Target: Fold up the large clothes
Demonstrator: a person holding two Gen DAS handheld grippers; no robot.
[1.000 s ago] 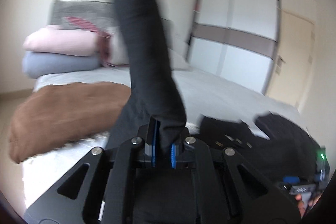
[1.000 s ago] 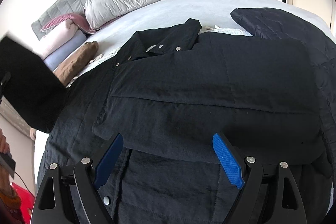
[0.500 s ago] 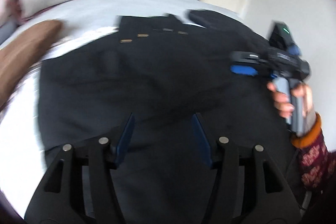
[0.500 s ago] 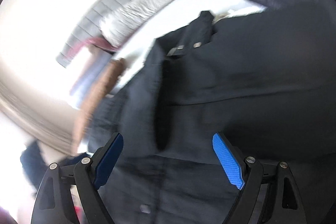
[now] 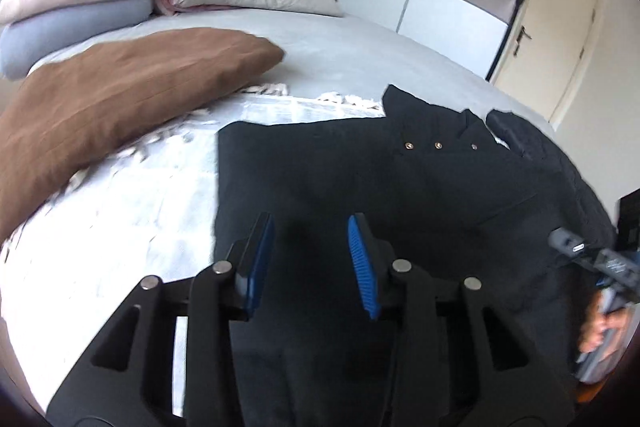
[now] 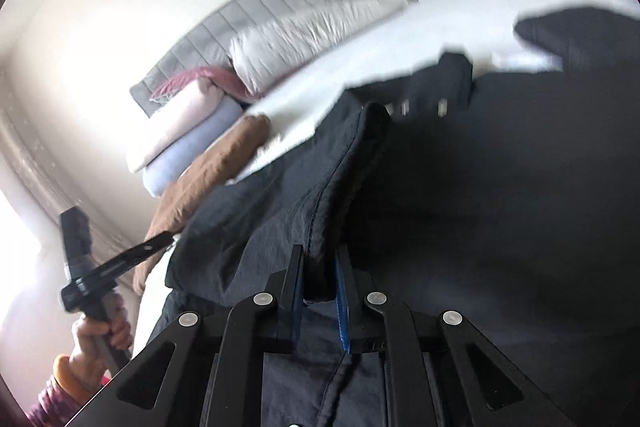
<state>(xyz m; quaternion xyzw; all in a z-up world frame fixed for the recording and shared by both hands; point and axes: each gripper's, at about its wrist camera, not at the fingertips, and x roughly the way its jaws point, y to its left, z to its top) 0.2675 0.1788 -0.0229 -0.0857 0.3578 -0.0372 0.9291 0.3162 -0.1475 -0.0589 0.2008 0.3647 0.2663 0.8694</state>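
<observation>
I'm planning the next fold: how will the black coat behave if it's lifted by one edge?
Probably floppy: the black coat drapes and creases where the right gripper is closing on a pinched fold. Likely fairly heavy; it is large and layered across the bed. The rest would probably sag and drag.

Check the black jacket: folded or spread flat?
Partly folded. The black jacket lies on the bed with a sleeve laid across its front, one edge pinched up in the right hand-held gripper.

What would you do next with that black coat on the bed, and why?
Probably close the left gripper on the coat below it. Its closing jaws hold nothing, while the right gripper already pinches a fold, so both could lift together.
</observation>
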